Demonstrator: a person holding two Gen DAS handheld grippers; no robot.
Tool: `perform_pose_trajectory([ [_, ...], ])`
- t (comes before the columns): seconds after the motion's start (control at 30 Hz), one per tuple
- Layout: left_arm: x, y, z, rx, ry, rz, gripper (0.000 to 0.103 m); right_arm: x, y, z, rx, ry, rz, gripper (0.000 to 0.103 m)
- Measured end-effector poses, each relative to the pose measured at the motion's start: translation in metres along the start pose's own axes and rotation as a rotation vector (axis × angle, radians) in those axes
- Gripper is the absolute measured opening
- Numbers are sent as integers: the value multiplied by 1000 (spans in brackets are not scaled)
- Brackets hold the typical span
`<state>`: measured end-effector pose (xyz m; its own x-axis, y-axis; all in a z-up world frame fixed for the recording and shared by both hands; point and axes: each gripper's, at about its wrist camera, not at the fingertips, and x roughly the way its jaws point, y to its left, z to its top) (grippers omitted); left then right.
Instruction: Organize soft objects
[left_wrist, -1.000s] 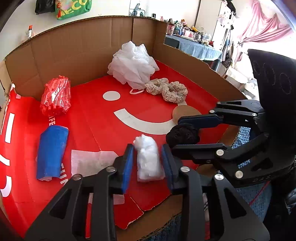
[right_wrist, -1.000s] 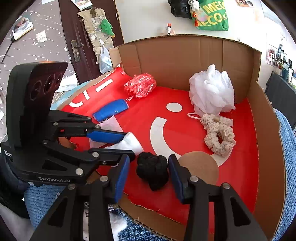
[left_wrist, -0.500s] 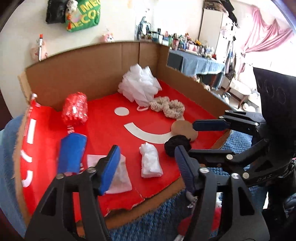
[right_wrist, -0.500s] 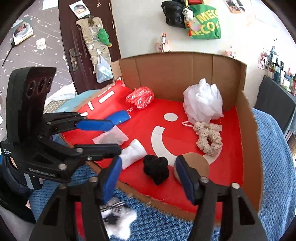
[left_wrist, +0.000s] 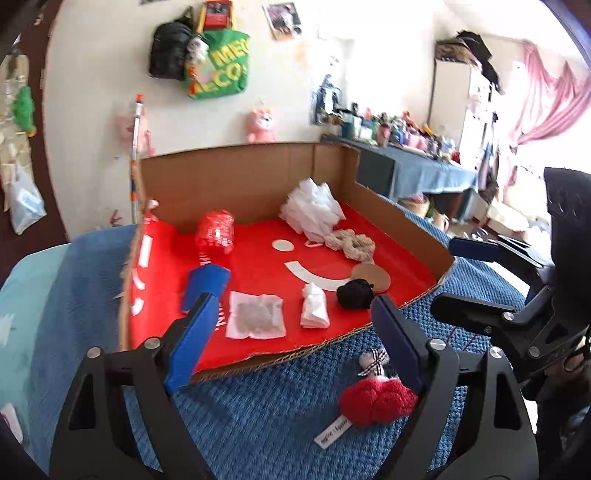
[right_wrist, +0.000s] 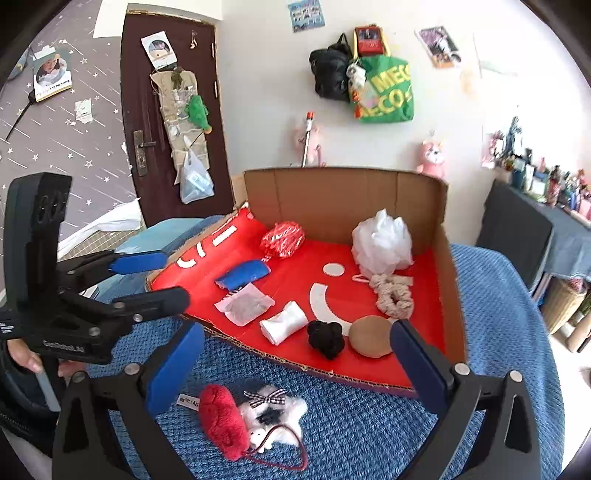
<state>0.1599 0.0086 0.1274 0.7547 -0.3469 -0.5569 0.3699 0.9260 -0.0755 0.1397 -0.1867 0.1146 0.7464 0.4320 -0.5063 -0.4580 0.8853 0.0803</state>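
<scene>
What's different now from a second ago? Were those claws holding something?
Yes. The left gripper has let go of the white roll, the right gripper the black pom-pom. Both have pulled back and up off the red cardboard tray, jaws opening, nothing between them. The roll and pom-pom stay where they lay; the other items haven't moved.

In the cardboard tray (right_wrist: 443, 258), the mesh puff (right_wrist: 382, 240) is set at the back wall, the scrunchie (right_wrist: 393, 295) before it; outside the front edge, a plush toy (right_wrist: 240, 417) is laid.
</scene>
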Motion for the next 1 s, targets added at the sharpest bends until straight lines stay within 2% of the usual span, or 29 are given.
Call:
perform_pose_trajectory([
  [0.23, -31, -2, -13, -35, -51, 78, 89, -25, 12, -15, 9, -49, -84, 103],
  [0.5, -50, -14, -41, -58, -69, 95, 89, -43, 17, -44, 50, -79, -176, 103],
  [0.77, -45, -15, -73, -93, -42, 137, 89, -35, 13, -77, 87, -30, -244, 103],
  [1.0, -31, -9, -92, -122, 23, 154, 89, -23, 11, -89, 90, 25, -250, 103],
])
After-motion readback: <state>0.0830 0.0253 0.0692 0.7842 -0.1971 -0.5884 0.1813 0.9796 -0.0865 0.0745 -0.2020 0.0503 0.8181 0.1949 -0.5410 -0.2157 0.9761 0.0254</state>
